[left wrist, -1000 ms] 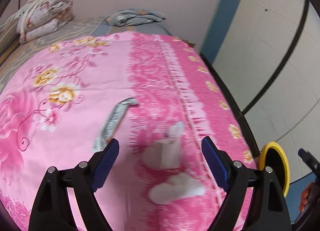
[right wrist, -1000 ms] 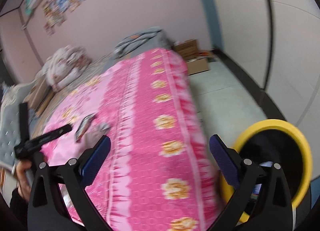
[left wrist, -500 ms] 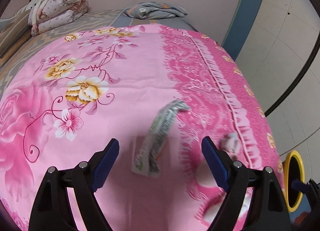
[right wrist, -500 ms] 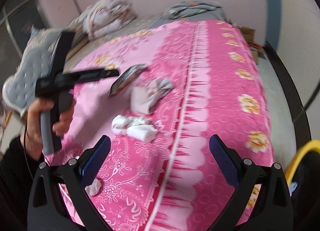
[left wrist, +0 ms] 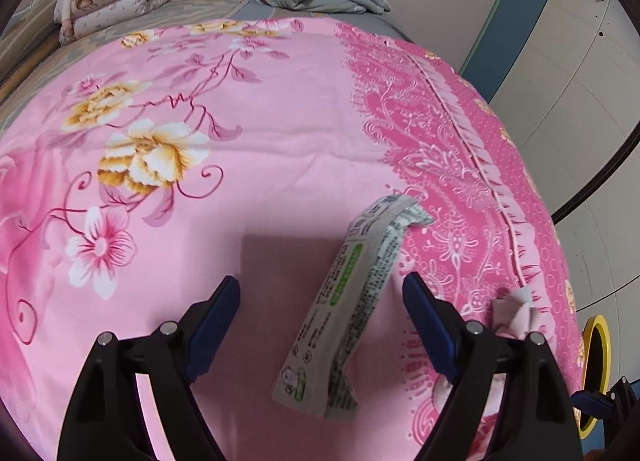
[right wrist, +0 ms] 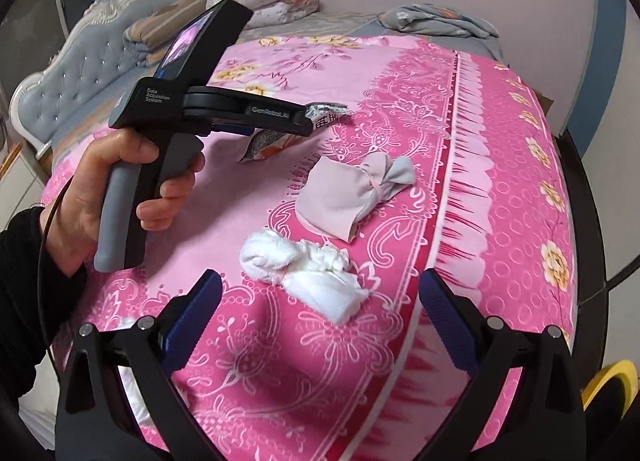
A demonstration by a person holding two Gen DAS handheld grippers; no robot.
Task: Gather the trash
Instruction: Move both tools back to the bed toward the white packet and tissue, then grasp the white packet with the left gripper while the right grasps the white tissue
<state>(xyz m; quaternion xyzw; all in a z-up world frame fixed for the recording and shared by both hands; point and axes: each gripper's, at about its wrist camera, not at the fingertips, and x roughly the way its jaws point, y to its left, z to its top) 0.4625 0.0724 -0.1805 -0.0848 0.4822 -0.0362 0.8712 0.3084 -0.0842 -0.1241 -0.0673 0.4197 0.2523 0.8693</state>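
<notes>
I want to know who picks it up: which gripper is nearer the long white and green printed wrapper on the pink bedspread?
Left. The left gripper hovers open right over the wrapper; the right gripper is farther back, over the crumpled white tissue.

Black gripper (right wrist: 320,325), blue pads (right wrist: 192,321), black sleeve (right wrist: 20,293)

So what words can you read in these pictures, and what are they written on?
"Data Acquisition System": small white print on the black body of the left gripper.
"GenRobot.AI": on that gripper's black arm.
Wrapper: green label and rows of small print, too small to read.
Same wrapper's crumpled end in the right wrist view: a few bold characters, unreadable.
Nothing written on the bedsheet, tissue or cloth.
</notes>
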